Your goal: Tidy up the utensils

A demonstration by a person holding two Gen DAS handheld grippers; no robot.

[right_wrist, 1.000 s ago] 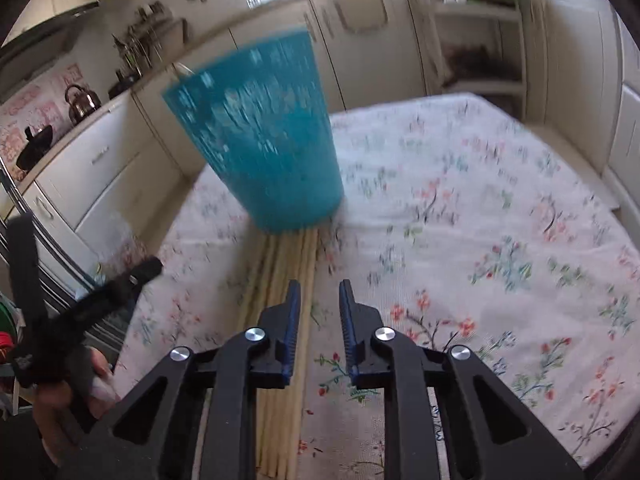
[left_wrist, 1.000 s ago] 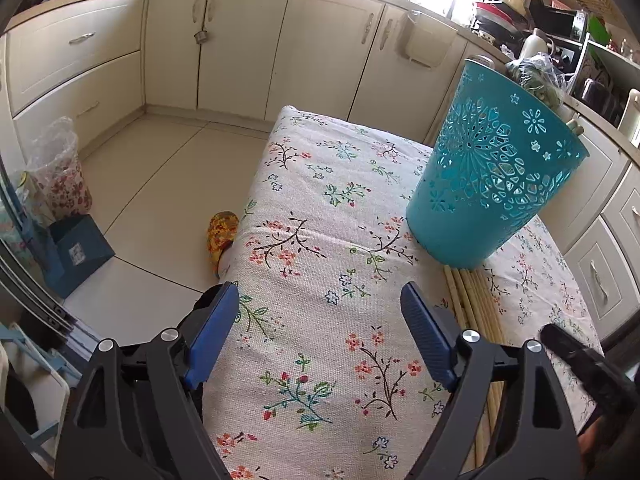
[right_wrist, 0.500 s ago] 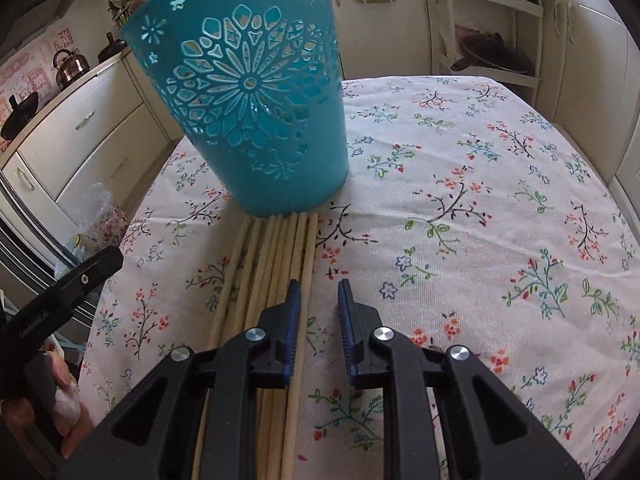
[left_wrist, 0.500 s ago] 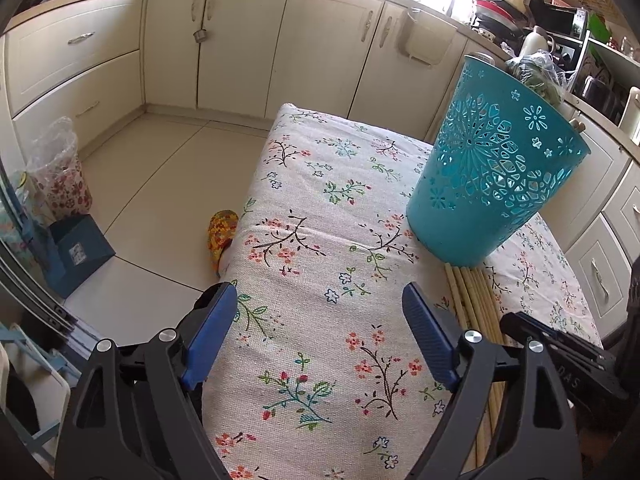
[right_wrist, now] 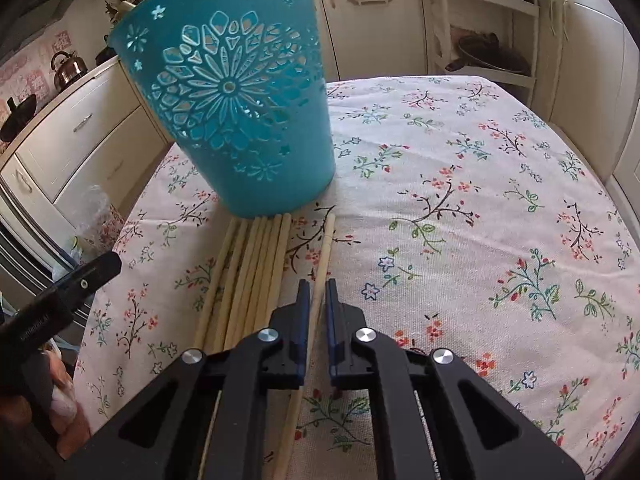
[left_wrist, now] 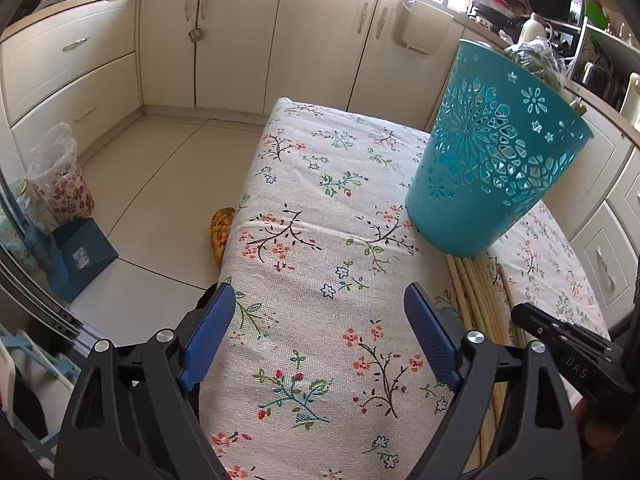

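A teal perforated basket (right_wrist: pixel 236 100) stands upright on the floral tablecloth (right_wrist: pixel 460 208); it also shows in the left wrist view (left_wrist: pixel 492 160). Several wooden sticks (right_wrist: pixel 248 276) lie side by side in front of it, also visible in the left wrist view (left_wrist: pixel 476 292). My right gripper (right_wrist: pixel 318 296) is shut on one wooden stick (right_wrist: pixel 324 256), which is angled slightly apart from the bundle, its far tip near the basket. My left gripper (left_wrist: pixel 320 320) is open and empty above the cloth, left of the sticks.
Cream kitchen cabinets (left_wrist: pixel 240 40) surround the table. A tiled floor (left_wrist: pixel 152 184) lies to the left with a bagged bin (left_wrist: pixel 60 176) and a blue box (left_wrist: pixel 80 252). A white shelf unit (right_wrist: pixel 484 32) stands behind the table. A kettle (right_wrist: pixel 68 68) sits on the counter.
My right gripper has closed on one stick and pulled it aside from the bundle. The left gripper has stayed open and nearly still.
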